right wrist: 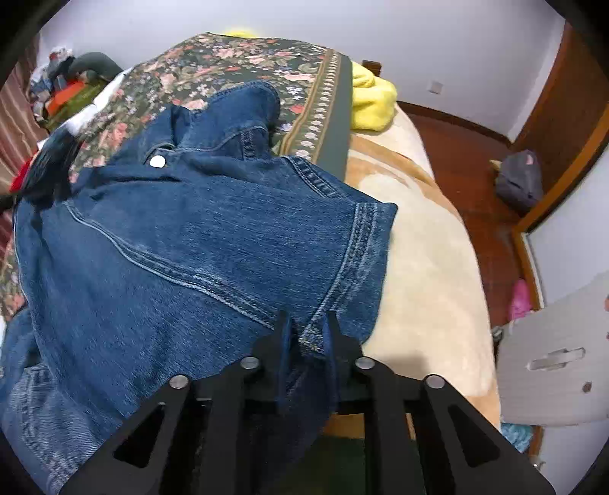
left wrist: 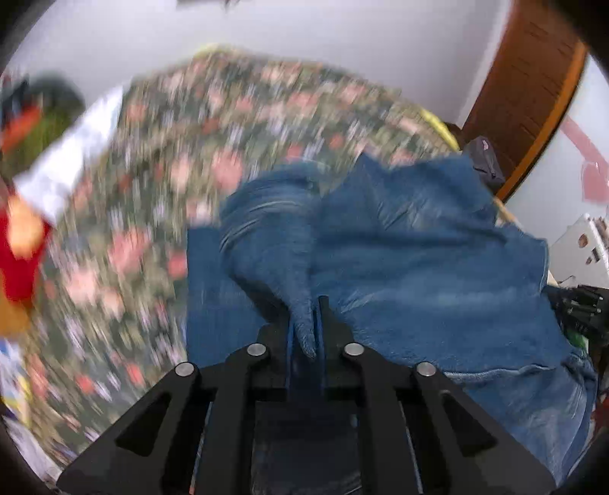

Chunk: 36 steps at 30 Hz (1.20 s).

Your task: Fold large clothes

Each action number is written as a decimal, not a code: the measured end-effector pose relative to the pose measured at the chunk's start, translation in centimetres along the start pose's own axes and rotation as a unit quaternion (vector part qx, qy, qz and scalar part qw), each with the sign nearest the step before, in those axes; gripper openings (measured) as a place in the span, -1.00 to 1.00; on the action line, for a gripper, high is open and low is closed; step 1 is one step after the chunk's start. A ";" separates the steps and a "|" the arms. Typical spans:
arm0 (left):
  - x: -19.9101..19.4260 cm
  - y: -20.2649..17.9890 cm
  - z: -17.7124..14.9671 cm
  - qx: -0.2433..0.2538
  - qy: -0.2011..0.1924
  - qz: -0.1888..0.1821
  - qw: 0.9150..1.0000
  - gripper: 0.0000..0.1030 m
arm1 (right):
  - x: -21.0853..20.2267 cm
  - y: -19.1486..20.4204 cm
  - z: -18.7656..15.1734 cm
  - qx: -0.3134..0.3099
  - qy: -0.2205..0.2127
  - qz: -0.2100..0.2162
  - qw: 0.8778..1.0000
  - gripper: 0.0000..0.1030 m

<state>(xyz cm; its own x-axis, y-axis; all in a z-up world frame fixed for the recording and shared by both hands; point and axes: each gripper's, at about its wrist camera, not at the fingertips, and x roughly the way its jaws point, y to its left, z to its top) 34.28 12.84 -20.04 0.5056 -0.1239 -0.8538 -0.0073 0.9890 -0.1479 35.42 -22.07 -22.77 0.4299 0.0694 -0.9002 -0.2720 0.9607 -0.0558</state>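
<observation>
- Pale walls [right wrist: 266,23] are enclosing the room.
- A reddish wooden floor [right wrist: 468,160] is running beside the bed [right wrist: 430,274].
- A floral bedspread [right wrist: 236,64] is covering the bed's far half.

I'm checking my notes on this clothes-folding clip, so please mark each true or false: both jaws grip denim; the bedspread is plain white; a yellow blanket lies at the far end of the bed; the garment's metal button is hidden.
1. Both jaws grip denim. True: the left gripper and the right gripper each pinch the blue denim garment.
2. The bedspread is plain white. False: the floral bedspread is dark.
3. A yellow blanket lies at the far end. True.
4. The button is hidden. False: the silver metal button shows.
</observation>
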 end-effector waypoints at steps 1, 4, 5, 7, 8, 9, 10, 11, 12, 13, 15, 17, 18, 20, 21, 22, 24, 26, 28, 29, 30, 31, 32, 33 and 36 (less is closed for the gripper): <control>0.5 0.6 -1.0 -0.011 0.011 -0.010 1.000 -0.74 | 0.0 0.2 -0.1 -0.006 -0.001 -0.008 1.000 -0.66; 2.1 2.6 -3.9 -0.039 0.036 -0.030 0.998 -0.46 | 0.1 0.9 -0.2 -0.020 0.000 -0.058 0.998 -0.16; 2.0 3.3 -4.8 -0.052 0.029 -0.033 0.998 -0.36 | 0.1 1.0 -0.2 -0.023 -0.001 -0.100 0.995 0.12; 1.6 4.4 -5.6 -0.071 0.025 -0.039 0.996 -0.19 | -0.1 0.6 -0.2 -0.022 -0.006 -0.130 0.991 0.57; 1.3 5.0 -6.0 -0.080 0.026 -0.050 0.995 -0.19 | -0.1 0.3 -0.3 -0.014 -0.002 -0.120 0.993 0.57; 1.2 5.5 -6.3 -0.087 0.026 -0.063 0.994 -0.17 | -0.2 -0.1 -0.2 -0.003 0.001 -0.112 0.994 0.57; 1.0 6.1 -6.6 -0.094 0.026 -0.072 0.993 -0.15 | -0.3 -0.5 -0.2 0.013 0.006 -0.102 0.995 0.57; 0.6 6.4 -6.7 -0.102 0.028 -0.078 0.991 -0.14 | -0.3 -0.7 -0.1 0.020 0.008 -0.097 0.995 0.57; 0.3 6.6 -6.8 -0.105 0.029 -0.078 0.991 -0.14 | -0.4 -0.9 -0.1 0.028 0.010 -0.093 0.995 0.57; -0.1 6.8 -6.8 -0.104 0.029 -0.073 0.991 -0.12 | -0.5 -1.0 -0.1 0.033 0.010 -0.089 0.995 0.57; -1.1 7.3 -6.6 -0.101 0.022 -0.054 0.993 -0.04 | -0.7 -1.2 0.0 0.041 0.011 -0.079 0.996 0.57; -2.1 8.0 -6.5 -0.105 0.014 -0.038 0.994 0.06 | -1.0 -1.4 0.1 0.045 0.009 -0.068 0.997 0.57; -2.5 8.3 -6.2 -0.107 0.010 -0.028 0.994 0.08 | -1.2 -1.6 0.3 0.048 0.007 -0.056 0.997 0.57; -3.2 8.9 -5.4 -0.107 0.005 -0.011 0.994 0.10 | -1.7 -1.8 0.7 0.061 0.001 -0.027 0.998 0.57; -3.5 9.2 -4.8 -0.106 0.001 -0.006 0.994 0.16 | -1.8 -2.0 0.9 0.070 -0.002 -0.007 0.997 0.57; -3.6 9.5 -4.3 -0.107 -0.002 -0.002 0.994 0.23 | -2.1 -2.3 1.1 0.083 -0.004 0.020 0.996 0.57; -3.6 10.0 -2.8 -0.114 -0.010 0.005 0.993 0.33 | -2.6 -3.0 1.5 0.110 -0.011 0.067 0.992 0.57; -3.0 10.6 -1.5 -0.121 -0.013 0.001 0.993 0.42 | -2.6 -3.9 2.0 0.141 -0.017 0.105 0.984 0.57; -1.8 11.3 -0.2 -0.132 -0.005 -0.011 0.991 0.42 | -2.3 -4.8 2.5 0.169 -0.019 0.132 0.977 0.57; -0.9 11.6 0.5 -0.140 0.004 -0.018 0.990 0.42 | -2.0 -5.1 2.7 0.176 -0.018 0.138 0.974 0.57; 0.2 12.0 1.1 -0.149 0.014 -0.024 0.988 0.42 | -1.6 -5.5 3.0 0.183 -0.016 0.143 0.972 0.57; 1.2 12.2 1.6 -0.157 0.023 -0.029 0.987 0.42 | -1.1 -5.9 3.3 0.192 -0.015 0.147 0.970 0.57; 2.5 12.6 2.1 -0.166 0.034 -0.037 0.985 0.42 | -0.7 -6.2 3.6 0.196 -0.016 0.150 0.969 0.57; 3.4 12.7 2.5 -0.169 0.043 -0.040 0.984 0.42 | -0.3 -6.4 3.8 0.198 -0.017 0.151 0.968 0.57; 6.2 12.8 3.3 -0.173 0.065 -0.038 0.982 0.42 | 1.6 -7.3 4.6 0.211 -0.008 0.154 0.965 0.54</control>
<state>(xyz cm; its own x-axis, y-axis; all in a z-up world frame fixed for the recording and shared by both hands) 40.19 25.02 -25.58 0.4015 -0.2286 -0.8869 -0.2780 0.8922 -0.3558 42.10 -27.75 -21.83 0.3992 0.3704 -0.8387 -0.0158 0.9174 0.3976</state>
